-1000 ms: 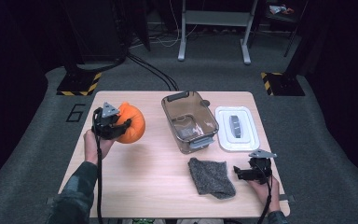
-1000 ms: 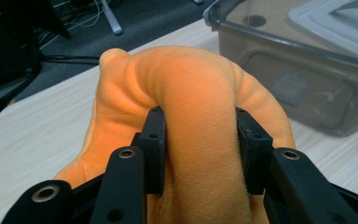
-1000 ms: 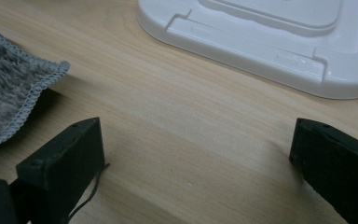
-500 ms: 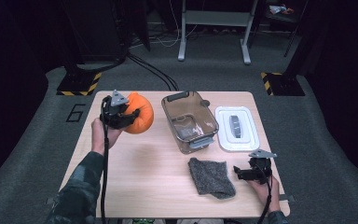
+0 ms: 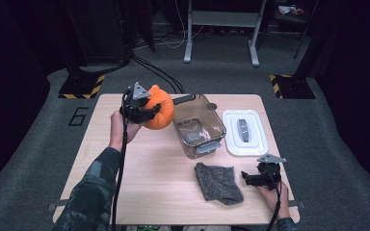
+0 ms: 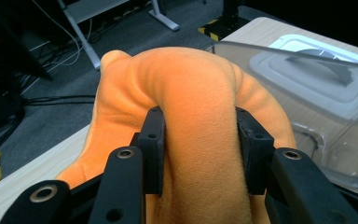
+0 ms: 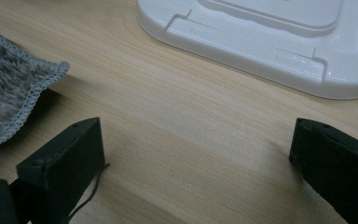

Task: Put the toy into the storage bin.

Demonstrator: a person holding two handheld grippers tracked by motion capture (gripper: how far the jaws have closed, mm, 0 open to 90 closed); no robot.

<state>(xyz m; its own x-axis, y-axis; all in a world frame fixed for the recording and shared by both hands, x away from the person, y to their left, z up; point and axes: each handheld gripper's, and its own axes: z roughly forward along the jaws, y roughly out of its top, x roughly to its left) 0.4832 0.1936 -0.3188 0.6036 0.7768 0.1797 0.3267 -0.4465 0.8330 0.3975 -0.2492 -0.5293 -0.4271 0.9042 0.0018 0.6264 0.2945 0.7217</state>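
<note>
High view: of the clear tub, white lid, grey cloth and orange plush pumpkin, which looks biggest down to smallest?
1. Clear tub
2. White lid
3. Grey cloth
4. Orange plush pumpkin, raised nearer the camera, so unsure

dark room, grey carpet floor (image 5: 38,159), wooden table (image 5: 164,187), metal stand legs (image 5: 221,29) (perhaps a desk), floor cables (image 5: 159,77)

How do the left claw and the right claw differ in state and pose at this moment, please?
The left claw is shut on the orange plush pumpkin, squeezing a fold of it, while the right claw stands open with nothing between its jaws. The left claw is raised beside the clear container; the right claw sits low at the wooden table, between the grey cloth and the white lid. Both have black jaws.
</note>
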